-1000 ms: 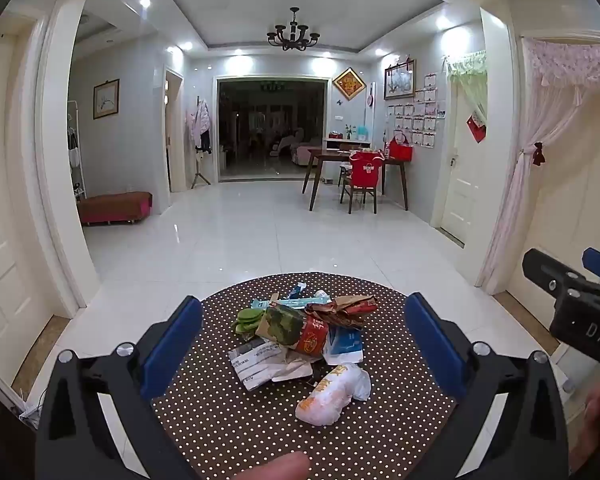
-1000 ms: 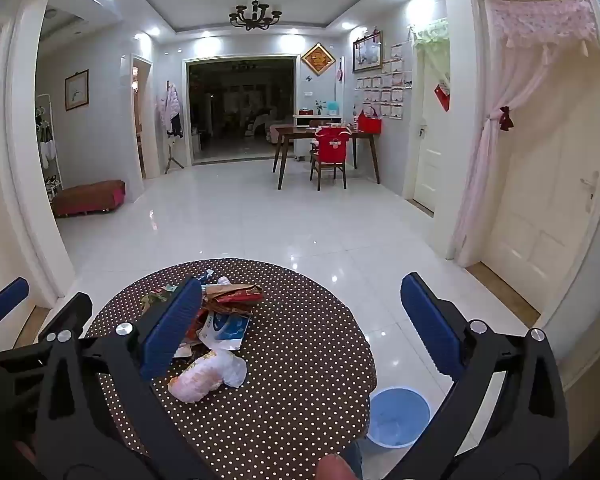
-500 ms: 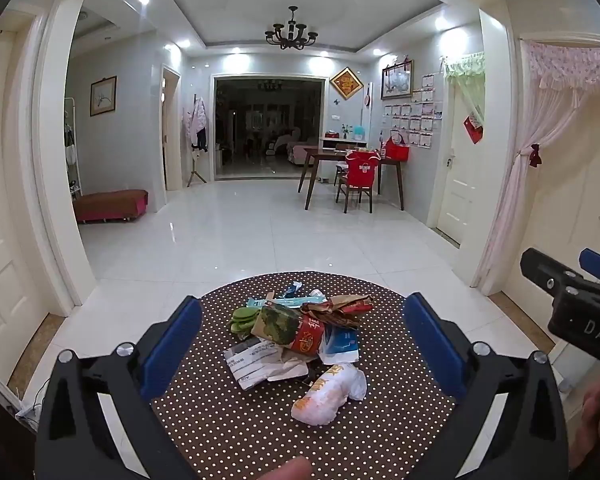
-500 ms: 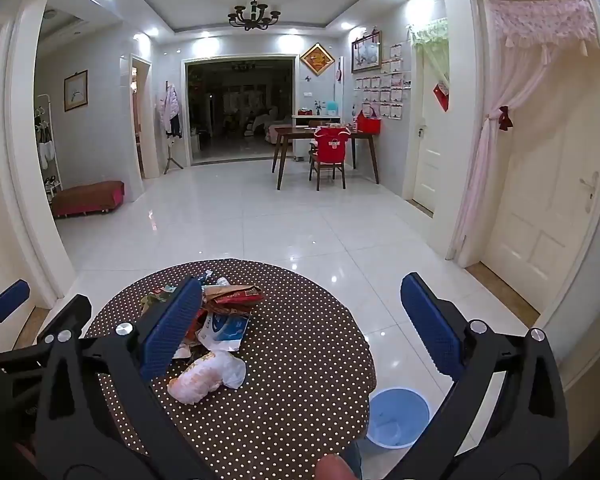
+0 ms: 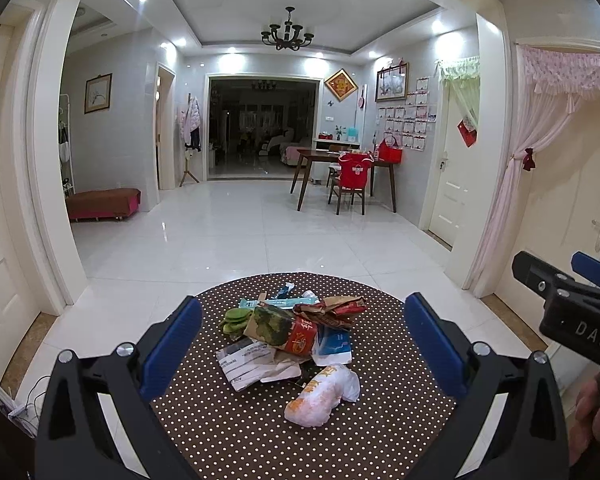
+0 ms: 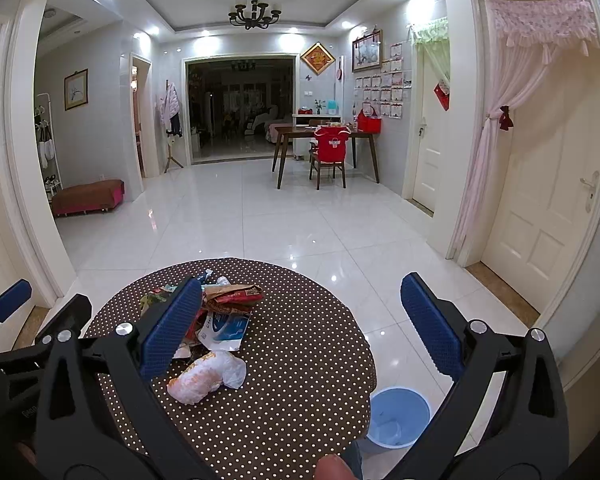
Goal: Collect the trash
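Almost no change vs. 1 s ago: left hand-held gripper (image 5: 300,336) and right hand-held gripper (image 6: 300,320) stay released, empty, above worktop (image 6: 300,360). Trash pile (image 5: 288,332) untouched at worktop centre; bin (image 6: 398,416) on floor beside worktop. Collection not yet begun.

A heap of wrappers (image 5: 296,328) is being carried by the round, dotted desk (image 5: 364,432), a white bag (image 5: 320,394) lying nearest; a blue bin (image 6: 396,416) is standing on the floor (image 6: 284,220).

The left gripper (image 5: 302,350) fills the lower frame, jaws spread wide, gripping nothing. The right gripper (image 6: 300,328) does the same in its view. A hand (image 5: 594,412) shows at lower right.
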Motion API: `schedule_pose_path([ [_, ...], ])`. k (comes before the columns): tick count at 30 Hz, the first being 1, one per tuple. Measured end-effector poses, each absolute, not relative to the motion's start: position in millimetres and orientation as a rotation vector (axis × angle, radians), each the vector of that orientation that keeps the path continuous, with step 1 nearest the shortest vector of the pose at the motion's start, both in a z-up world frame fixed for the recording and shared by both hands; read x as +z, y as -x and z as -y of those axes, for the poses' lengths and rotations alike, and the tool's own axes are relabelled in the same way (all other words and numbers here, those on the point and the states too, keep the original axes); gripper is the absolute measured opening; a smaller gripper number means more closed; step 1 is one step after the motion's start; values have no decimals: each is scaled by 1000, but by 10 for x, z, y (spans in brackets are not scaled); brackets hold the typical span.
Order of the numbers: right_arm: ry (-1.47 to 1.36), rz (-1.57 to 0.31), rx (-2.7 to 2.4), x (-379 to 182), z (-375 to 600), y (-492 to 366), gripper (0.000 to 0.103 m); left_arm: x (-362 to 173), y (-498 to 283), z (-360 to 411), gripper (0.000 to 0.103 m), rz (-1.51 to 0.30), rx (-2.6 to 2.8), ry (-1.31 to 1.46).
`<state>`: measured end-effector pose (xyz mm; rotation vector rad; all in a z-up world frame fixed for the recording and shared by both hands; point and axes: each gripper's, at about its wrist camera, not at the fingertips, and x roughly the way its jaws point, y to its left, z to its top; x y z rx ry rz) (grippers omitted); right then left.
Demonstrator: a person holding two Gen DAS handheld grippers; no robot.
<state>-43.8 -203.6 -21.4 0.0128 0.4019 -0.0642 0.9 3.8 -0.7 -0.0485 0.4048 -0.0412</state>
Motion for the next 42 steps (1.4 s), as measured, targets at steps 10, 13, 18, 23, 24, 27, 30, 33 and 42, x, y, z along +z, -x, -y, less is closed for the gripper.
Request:
schedule_pose_path([
  [10, -15, -405, -64, -219, 2044, 426, 98, 5, -13, -42, 99, -402, -44, 47],
  [13, -15, -407, -63, -219, 2053, 418, 98, 4, -13, -41, 99, -402, -44, 47],
  [18, -15, -407, -62, -227, 2051, 415, 98, 3, -12, -45, 99, -403, -44, 48],
  [23, -13, -409, -60, -239, 2051, 411, 98, 1, -24, -47, 99, -402, -41, 53],
  [24, -13, -409, -59, -241, 2052, 412, 98, -6, -26, -49, 99, -402, -41, 52],
  [27, -10, -412, -59, -255, 2038, 402, 98, -17, -32, -51, 99, -402, -40, 54],
  [30, -11, -410, -59, -254, 2034, 403, 98, -19, -32, -51, 99, -402, -40, 53],
  [33, -10, -414, -59, -265, 2031, 399, 98, -21, -32, -54, 99, -403, -39, 55],
  [42, -1, -463, -52, -385, 1990, 237, 98, -187, -129, -157, 99, -438, -22, 62],
])
